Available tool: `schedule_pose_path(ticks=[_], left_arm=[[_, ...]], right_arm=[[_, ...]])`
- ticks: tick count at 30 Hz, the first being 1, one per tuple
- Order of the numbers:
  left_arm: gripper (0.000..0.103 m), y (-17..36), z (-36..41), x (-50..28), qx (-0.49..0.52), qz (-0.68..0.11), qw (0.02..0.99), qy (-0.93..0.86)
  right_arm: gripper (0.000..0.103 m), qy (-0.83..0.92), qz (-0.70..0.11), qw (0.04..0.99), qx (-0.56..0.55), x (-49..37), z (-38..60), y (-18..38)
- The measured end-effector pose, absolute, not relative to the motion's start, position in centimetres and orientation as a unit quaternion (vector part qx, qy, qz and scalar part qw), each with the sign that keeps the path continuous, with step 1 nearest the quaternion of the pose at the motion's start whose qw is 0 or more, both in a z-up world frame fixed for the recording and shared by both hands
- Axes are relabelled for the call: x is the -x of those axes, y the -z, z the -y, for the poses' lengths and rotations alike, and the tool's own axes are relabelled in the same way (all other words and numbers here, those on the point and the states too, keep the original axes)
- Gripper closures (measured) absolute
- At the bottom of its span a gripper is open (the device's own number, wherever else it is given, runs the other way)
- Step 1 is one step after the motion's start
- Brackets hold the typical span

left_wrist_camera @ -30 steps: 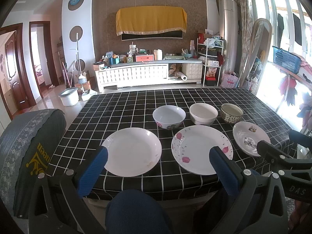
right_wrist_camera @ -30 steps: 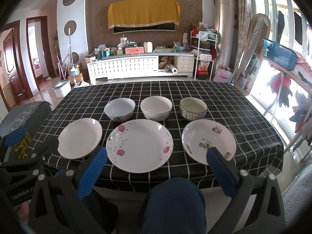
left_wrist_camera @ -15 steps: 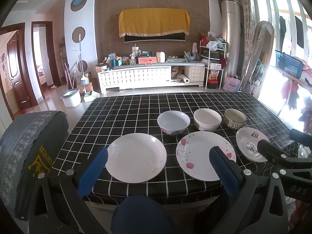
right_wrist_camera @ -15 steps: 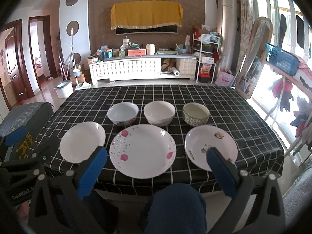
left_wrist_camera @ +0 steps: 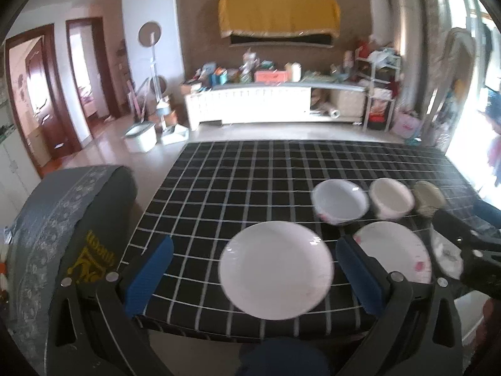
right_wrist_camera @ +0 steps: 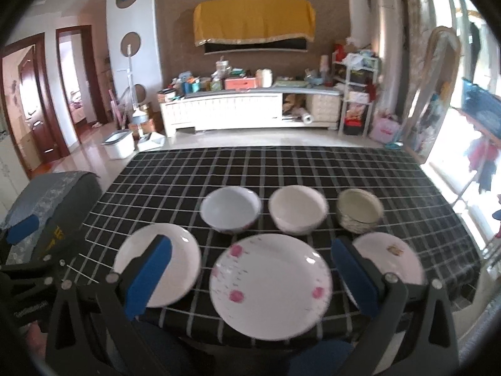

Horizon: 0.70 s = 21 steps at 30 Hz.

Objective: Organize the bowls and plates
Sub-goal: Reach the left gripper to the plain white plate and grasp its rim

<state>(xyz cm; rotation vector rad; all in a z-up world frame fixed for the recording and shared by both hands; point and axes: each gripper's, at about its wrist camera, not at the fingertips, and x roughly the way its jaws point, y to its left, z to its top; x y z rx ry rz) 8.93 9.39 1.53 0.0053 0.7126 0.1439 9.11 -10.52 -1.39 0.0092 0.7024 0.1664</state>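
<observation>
Three plates line the near edge of the black checked table (right_wrist_camera: pixel 281 169): a plain white plate (left_wrist_camera: pixel 275 269) (right_wrist_camera: pixel 175 263) at left, a pink-flowered plate (right_wrist_camera: pixel 271 285) (left_wrist_camera: pixel 394 250) in the middle, and a small patterned plate (right_wrist_camera: pixel 394 260) at right. Behind them stand a white bowl with pink marks (right_wrist_camera: pixel 231 208) (left_wrist_camera: pixel 339 201), a cream bowl (right_wrist_camera: pixel 298 208) (left_wrist_camera: pixel 391 198) and a dark patterned bowl (right_wrist_camera: pixel 360 210). My left gripper (left_wrist_camera: pixel 255 271) is open, held before the plain plate. My right gripper (right_wrist_camera: pixel 250 272) is open, held before the flowered plate. Neither touches anything.
A grey covered chair back (left_wrist_camera: pixel 62 238) stands at the table's left corner. Beyond the table are an open floor, a white bin (right_wrist_camera: pixel 119 145) and a cluttered low cabinet (right_wrist_camera: pixel 238 109). A window and drying rack lie at right.
Both grippers have moved up and toward the table. The left view has swung left, so the plain plate now sits between its fingers. Nothing on the table has moved.
</observation>
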Motion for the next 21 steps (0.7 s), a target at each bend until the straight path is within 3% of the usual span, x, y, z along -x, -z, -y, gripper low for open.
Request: schedule_pose_path(ticks=[16, 19, 21], left_arm=[[0.0, 8.3, -14.8, -15.9, 0.049, -0.474, 0.874, -0.092], [0.013, 9.6, -15.7, -16.5, 0.058, -0.487, 0.867, -0.093], [0.019, 10.5, -16.3, -17.1, 0.069, -0.495, 0.862, -0.091]], right_arm=[[0.0, -0.175, -0.459, 0.87, 0.045, -17.9, 3.6, 10.5], [0.004, -0.183, -0.459, 0.867, 0.062, -18.5, 2.6, 11.7], [0.017, -0.193, -0.464, 0.862, 0.065, -19.0, 2.1, 12.5]])
